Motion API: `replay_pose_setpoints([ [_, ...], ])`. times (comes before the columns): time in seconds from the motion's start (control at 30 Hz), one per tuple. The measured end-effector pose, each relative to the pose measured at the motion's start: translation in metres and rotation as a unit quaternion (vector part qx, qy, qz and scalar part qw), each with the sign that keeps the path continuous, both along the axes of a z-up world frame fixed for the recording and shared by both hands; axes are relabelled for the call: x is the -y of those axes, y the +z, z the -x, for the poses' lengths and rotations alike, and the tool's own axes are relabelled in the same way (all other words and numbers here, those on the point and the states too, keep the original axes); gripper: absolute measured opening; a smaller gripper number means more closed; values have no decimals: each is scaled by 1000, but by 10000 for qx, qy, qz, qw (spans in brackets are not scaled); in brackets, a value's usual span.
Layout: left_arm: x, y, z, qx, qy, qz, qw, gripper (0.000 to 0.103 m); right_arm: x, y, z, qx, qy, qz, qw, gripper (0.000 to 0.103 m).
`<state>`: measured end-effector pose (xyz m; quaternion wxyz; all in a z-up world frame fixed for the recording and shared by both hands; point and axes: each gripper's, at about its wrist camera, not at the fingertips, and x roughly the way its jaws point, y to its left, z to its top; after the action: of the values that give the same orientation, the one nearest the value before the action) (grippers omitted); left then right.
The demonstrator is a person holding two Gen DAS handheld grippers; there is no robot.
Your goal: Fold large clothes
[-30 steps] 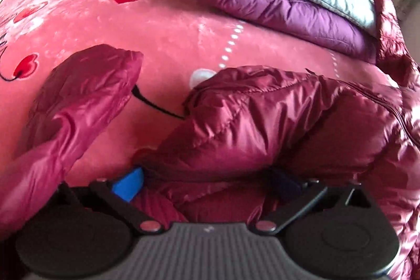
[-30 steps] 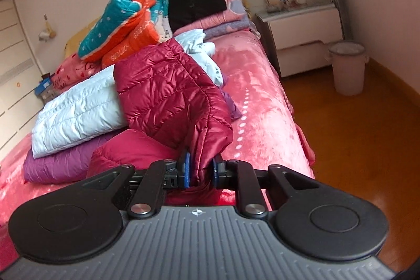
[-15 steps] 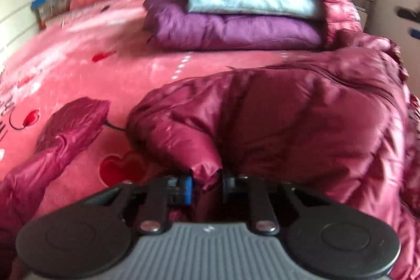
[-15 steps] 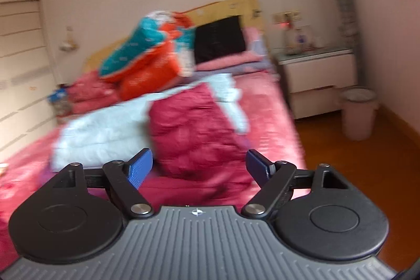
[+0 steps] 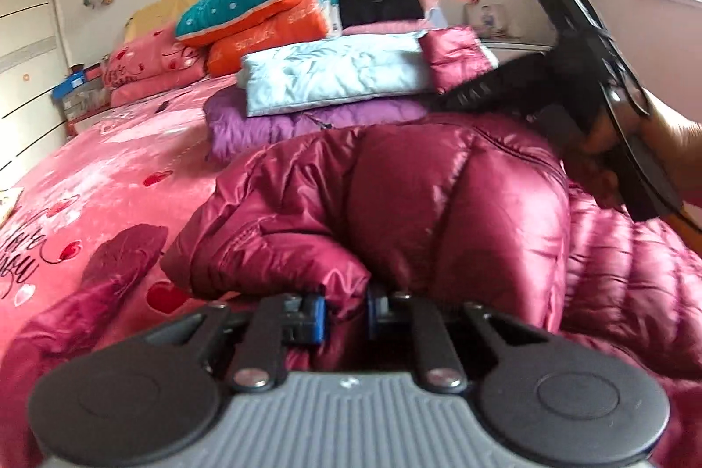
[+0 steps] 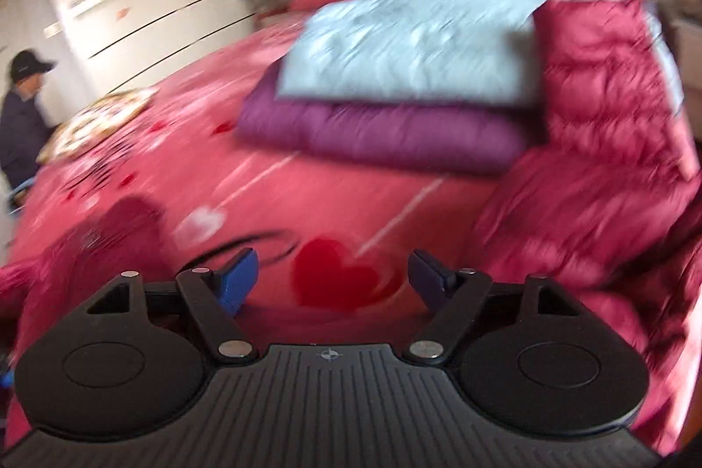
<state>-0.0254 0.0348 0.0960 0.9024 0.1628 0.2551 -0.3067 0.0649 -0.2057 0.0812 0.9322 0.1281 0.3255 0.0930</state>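
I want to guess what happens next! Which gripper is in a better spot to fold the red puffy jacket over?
Probably the left. The left gripper is already shut on a fold of the red puffy jacket. The right gripper is closing slightly with nothing between its jaws, only the pink bedspread beneath.

Right tongs [image 6: 333,275] closing, nothing between; crimson puffer jacket [image 6: 605,161] right, over pink bedspread [image 6: 184,143]

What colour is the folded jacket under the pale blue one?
Purple jacket, clearest in the left wrist view.
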Motion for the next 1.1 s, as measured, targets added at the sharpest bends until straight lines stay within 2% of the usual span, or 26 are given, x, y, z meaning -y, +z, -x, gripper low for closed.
replay_pose_setpoints([
  [0.07,0,-3,-1,-13,-113,53,9999,14,-4,-5,24,-57,184,-83,9998,97],
  [0.2,-2,-21,-8,-213,-192,371,9989,16,-15,-26,61,-247,223,105,9994,96],
  [0.33,-5,-34,-10,-265,-436,522,9973,22,-40,-34,82,-206,472,901,9946,96],
  [0.37,-6,-33,-12,-248,-513,536,9969,26,-43,-34,83,-225,505,1013,9933,96],
  [0.5,-9,-37,-23,-172,-579,400,9974,61,-48,-28,78,-304,710,1364,9876,96],
  [0.57,-11,-41,-30,-233,-506,315,9980,64,-53,-26,74,-305,798,1610,9833,101],
  [0.67,-15,-43,-37,-378,-393,322,9980,64,-56,-25,61,-277,938,1857,9777,103],
  [0.73,-18,-45,-39,-465,-331,332,9978,59,-57,-27,53,-409,1066,1851,9761,103],
  [0.8,-19,-47,-42,-556,-288,335,9975,49,-52,-28,40,-574,1155,1778,9756,103],
  [0.93,-18,-51,-51,-784,-144,388,9961,42,-40,-33,9,-936,1198,1389,9786,103],
  [1.0,-17,-53,-54,-841,-83,364,9958,39,-39,-40,7,-1135,1212,1228,9784,103],
  [1.1,-14,-54,-53,-816,-63,281,9962,36,-47,-41,-1,-1260,1233,1277,9760,103],
])
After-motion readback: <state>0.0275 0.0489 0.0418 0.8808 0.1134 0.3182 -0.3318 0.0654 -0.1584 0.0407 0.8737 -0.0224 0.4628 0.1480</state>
